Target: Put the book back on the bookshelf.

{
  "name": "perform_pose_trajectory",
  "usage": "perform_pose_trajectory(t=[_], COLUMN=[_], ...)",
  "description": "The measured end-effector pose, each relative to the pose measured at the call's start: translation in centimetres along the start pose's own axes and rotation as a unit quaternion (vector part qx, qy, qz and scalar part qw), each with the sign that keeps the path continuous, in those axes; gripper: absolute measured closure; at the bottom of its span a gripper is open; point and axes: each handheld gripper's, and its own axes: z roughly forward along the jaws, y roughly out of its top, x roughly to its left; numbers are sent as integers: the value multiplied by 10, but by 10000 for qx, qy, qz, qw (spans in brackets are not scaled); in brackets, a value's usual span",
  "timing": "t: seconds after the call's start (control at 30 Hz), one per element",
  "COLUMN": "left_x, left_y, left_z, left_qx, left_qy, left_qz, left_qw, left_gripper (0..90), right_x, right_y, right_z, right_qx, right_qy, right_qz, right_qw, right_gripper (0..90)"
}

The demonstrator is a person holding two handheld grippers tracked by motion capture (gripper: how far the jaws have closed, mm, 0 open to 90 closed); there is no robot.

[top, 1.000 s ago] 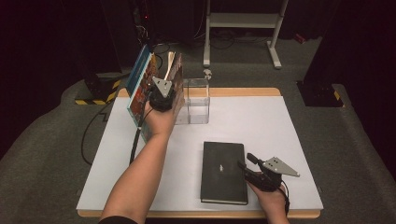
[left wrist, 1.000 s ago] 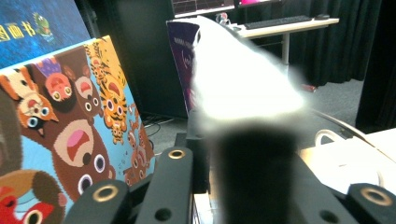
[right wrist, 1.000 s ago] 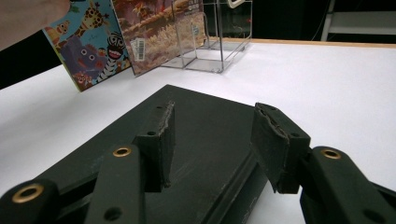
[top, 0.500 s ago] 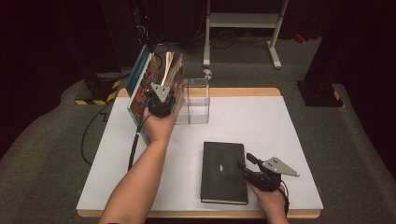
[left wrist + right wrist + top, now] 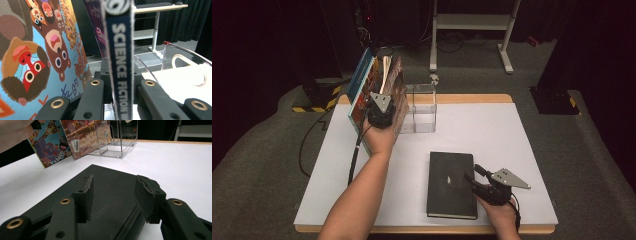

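Three books standing at table's left rear beside one clear stand (image 5: 423, 107). Left gripper (image 5: 381, 111) clenched on the science fiction book (image 5: 119, 62), jaws just closing. Right gripper (image 5: 479, 180) slack-jawed over one flat black book (image 5: 451, 184).

Books (image 5: 377, 85) left of clear box (image 5: 424, 107); notebook (image 5: 451, 184) nearer, right.

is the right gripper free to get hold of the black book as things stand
Probably yes. The right gripper rests at the black book's right edge, jaws apart with the cover between and below them, and nothing lies on the book.
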Motion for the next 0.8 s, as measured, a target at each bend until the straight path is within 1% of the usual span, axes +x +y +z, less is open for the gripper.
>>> perform_pose_trajectory(t=[0.07,0.2,0.37,0.47,0.63,0.8], left_x=[1,1,1,1,1,1], left_y=[0,-1,-3,-4,-4,-4], left_z=[-1,-2,-5,-6,-8,-10], left_qx=[-8,15,37,41,92,107], left_qy=[7,35,-2,13,28,16], left_qz=[-25,8,-27,-9,-71,-64], left_qw=[10000,10000,10000,10000,9999,9999], left_gripper=[793,761,737,698,668,653], right_x=[1,0,2,2,3,3], right_y=[0,0,0,0,0,0], right_z=[0,0,1,2,2,3], right_qx=[0,2,5,10,17,31], right_qy=[6,9,18,21,27,31], right_qz=[-12,-12,-35,-35,-36,-48], right_qw=[10000,10000,10000,10000,10000,10000], right_gripper=[495,495,495,495,494,493])
